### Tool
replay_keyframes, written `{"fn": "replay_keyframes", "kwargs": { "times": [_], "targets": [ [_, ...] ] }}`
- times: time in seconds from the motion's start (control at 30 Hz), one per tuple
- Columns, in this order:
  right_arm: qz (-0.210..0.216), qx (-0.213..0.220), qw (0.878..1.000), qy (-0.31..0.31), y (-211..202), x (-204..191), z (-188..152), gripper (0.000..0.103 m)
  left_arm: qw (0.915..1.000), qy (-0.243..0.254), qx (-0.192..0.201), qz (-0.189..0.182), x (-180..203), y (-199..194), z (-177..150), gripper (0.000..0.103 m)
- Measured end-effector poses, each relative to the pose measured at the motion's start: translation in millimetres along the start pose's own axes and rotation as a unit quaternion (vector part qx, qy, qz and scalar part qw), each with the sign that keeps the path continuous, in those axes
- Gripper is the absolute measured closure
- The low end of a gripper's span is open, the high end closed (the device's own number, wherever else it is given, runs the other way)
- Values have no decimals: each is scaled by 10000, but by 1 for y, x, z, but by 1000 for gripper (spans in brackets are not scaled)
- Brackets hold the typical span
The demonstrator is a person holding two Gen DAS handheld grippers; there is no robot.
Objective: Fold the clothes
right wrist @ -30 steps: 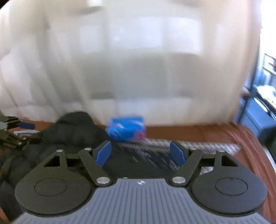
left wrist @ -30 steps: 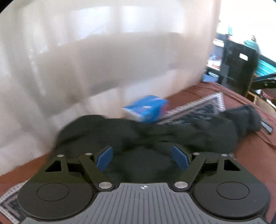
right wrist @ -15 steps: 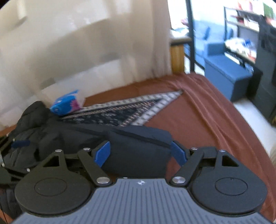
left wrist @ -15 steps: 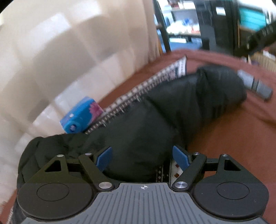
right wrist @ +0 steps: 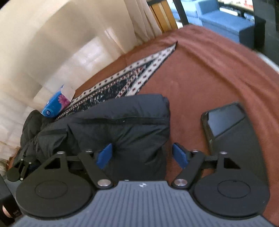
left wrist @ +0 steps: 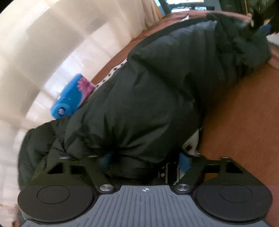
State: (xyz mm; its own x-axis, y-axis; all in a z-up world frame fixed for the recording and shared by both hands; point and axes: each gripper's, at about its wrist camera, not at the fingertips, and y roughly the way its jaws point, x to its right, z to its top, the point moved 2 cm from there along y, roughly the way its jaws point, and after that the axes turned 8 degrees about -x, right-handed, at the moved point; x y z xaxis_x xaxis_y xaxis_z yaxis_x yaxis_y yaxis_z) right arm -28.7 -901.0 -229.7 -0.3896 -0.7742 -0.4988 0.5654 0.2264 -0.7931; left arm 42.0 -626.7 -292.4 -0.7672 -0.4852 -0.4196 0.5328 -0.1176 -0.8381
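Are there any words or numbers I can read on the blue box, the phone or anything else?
None can be read.
Blue flowered tissue box: a round logo on its end, too blurred to read.
Black phone: screen dark, no text.
Black puffy jacket: no label visible.

Curtains: we see pale cream curtains (right wrist: 57, 43) hanging in folds behind the surface, brightly backlit, with lighter patches low down.
Surface: a rust-brown cloth (right wrist: 205, 73) covers the desk and drapes over its far edge in soft folds.
Runner: we see a dark patterned runner (right wrist: 132, 78) with a white geometric border lying on the cloth, running to a point toward the curtains.
Beyond: a blue upholstered seat (right wrist: 225, 22) stands in daylight, well apart from the desk; between it and the curtains we make out wooden slats (right wrist: 162, 15) and a dark upright post (right wrist: 181, 15).
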Motion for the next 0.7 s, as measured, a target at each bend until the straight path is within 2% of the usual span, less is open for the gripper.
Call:
{"fn": "replay_keyframes", "kwargs": {
  "times": [0.03, 0.07, 0.13, 0.2, 0.27, 0.33, 0.4, 0.5, 0.57, 0.63, 0.7],
  "targets": [
    [9, 40, 10000, 24, -5, -3, 1, 79, 9999, -113, -20, -45, -4, 0, 1, 92],
    [9, 93, 9999, 45, -11, -7, 3, 86, 9992, -349, 38, -203, -12, -4, 2, 95],
    [155, 342, 9989, -295, -41, -35, 13, 90, 9953, -818, 156, -502, -31, -14, 3, 100],
    [311, 600, 9955, -663, -73, -64, 23, 93, 9873, -1320, 273, -845, -52, -27, 3, 102],
    [466, 857, 9899, -1029, -105, -93, 33, 94, 9767, -1767, 436, -1139, -69, -42, 3, 102],
    [842, 1143, 9798, -1409, -139, -140, 49, 94, 9643, -2164, 587, -1411, -84, -54, -2, 103],
    [1138, 1338, 9647, -1961, -165, -200, 64, 96, 9486, -2607, 774, -1619, -103, -65, -11, 103],
    [1370, 1316, 9400, -2835, -167, -294, 71, 99, 9211, -3263, 1032, -1855, -128, -76, -31, 103],
    [1511, 1285, 9190, -3406, -167, -358, 76, 99, 9004, -3656, 1147, -2062, -144, -77, -48, 103],
    [1641, 1065, 9011, -3869, -145, -419, 74, 99, 8899, -3845, 1148, -2171, -156, -72, -63, 103],
    [1664, 702, 8868, -4255, -104, -475, 63, 99, 8817, -3979, 1123, -2274, -163, -66, -77, 103]
  ]
}}
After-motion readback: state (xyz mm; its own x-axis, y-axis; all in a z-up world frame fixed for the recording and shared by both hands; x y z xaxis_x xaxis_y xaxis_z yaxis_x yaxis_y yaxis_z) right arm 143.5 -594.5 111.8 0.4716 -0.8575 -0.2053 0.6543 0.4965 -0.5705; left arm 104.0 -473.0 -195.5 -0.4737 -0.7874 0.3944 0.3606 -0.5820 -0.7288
